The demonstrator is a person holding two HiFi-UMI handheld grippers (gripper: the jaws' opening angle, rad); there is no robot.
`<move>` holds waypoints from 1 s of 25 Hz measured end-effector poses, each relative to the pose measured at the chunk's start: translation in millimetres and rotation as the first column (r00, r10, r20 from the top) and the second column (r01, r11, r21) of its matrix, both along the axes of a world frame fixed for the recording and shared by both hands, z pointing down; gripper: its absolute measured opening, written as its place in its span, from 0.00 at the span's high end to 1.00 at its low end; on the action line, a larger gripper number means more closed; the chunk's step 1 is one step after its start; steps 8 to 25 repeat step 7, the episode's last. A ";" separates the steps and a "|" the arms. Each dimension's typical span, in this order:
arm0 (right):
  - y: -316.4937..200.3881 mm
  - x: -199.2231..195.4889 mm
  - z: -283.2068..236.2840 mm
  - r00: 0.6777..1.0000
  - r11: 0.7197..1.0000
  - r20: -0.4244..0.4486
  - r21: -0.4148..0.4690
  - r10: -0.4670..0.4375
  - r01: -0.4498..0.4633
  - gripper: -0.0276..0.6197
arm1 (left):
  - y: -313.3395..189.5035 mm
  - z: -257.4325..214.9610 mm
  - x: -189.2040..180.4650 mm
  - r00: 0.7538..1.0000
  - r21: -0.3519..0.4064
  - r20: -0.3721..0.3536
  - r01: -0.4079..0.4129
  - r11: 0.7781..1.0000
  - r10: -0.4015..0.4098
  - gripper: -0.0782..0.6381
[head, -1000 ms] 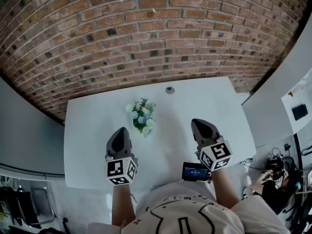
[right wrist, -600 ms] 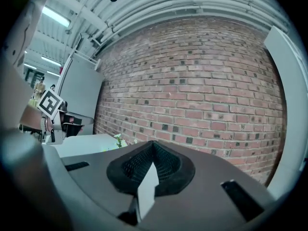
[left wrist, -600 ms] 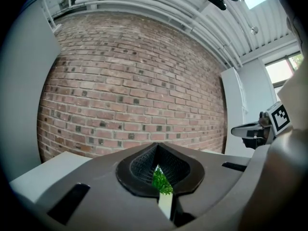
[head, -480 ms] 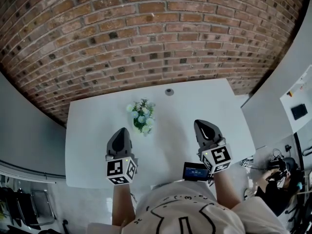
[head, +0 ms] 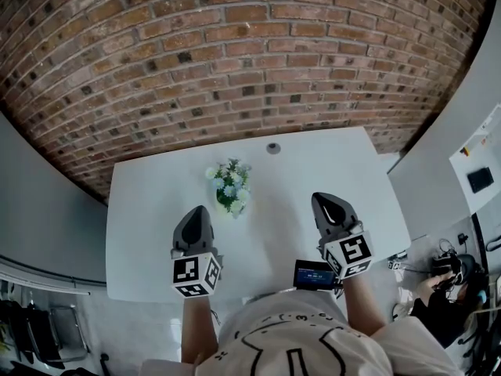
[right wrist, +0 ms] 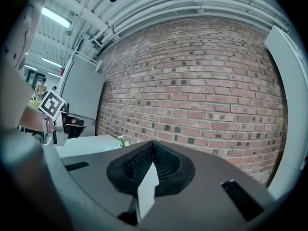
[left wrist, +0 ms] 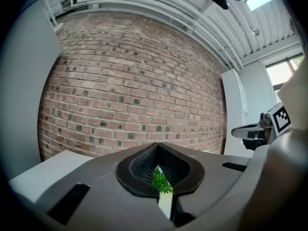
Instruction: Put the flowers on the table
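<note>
Count: one bunch of flowers; one white table; two grippers; one small round grey fitting; one small device with a lit screen.
Flowers, look: small, compact bunch; white and pale bluish blooms over green leaves, darker green low down; any pot or wrap beneath too small to tell.
Flowers, place: on the table, left of its middle and toward the far side; just beyond the left gripper, apart from it; farther left of the right gripper.
Left gripper: over the near left part of the table; jaws closed to a thin slit, nothing between them, only a sliver of green leaves visible through the gap.
Right gripper: over the near right part of the table; jaws pressed together, empty.
Fitting: at the table's far edge, near the middle.
Device: at the table's near edge, just beside the right gripper's marker cube.
Backdrop: brick wall beyond the table's far edge.
</note>
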State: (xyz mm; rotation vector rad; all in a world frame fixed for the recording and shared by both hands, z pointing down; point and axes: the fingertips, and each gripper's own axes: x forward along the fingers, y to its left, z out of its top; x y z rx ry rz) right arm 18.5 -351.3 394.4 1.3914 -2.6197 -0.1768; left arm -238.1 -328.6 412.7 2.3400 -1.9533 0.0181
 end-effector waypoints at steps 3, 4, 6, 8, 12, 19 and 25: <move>0.2 -1.6 -0.4 1.000 1.000 0.023 -0.004 -0.006 0.006 0.93 | -0.8 0.8 -1.1 1.000 -0.003 -0.006 -0.001 1.000 0.001 0.88; -0.1 -2.2 -0.3 1.000 1.000 0.027 -0.005 -0.008 0.008 0.93 | -1.2 1.2 -1.5 1.000 -0.004 -0.010 0.000 1.000 0.000 0.88; -0.7 -3.4 0.6 0.999 1.000 0.033 -0.005 -0.011 0.012 0.93 | -2.0 2.2 -2.4 1.000 -0.006 -0.018 0.003 1.000 -0.003 0.88; -0.9 -4.0 1.2 0.999 1.000 0.036 -0.006 -0.013 0.014 0.93 | -2.3 2.7 -2.8 1.000 -0.007 -0.022 0.004 1.000 -0.004 0.88; -0.9 -4.0 1.2 0.999 1.000 0.036 -0.006 -0.013 0.014 0.93 | -2.3 2.7 -2.8 1.000 -0.007 -0.022 0.004 1.000 -0.004 0.88; -0.9 -4.0 1.2 0.999 1.000 0.036 -0.006 -0.013 0.014 0.93 | -2.3 2.7 -2.8 1.000 -0.007 -0.022 0.004 1.000 -0.004 0.88; -0.9 -4.0 1.2 0.999 1.000 0.036 -0.006 -0.013 0.014 0.93 | -2.3 2.7 -2.8 1.000 -0.007 -0.022 0.004 1.000 -0.004 0.88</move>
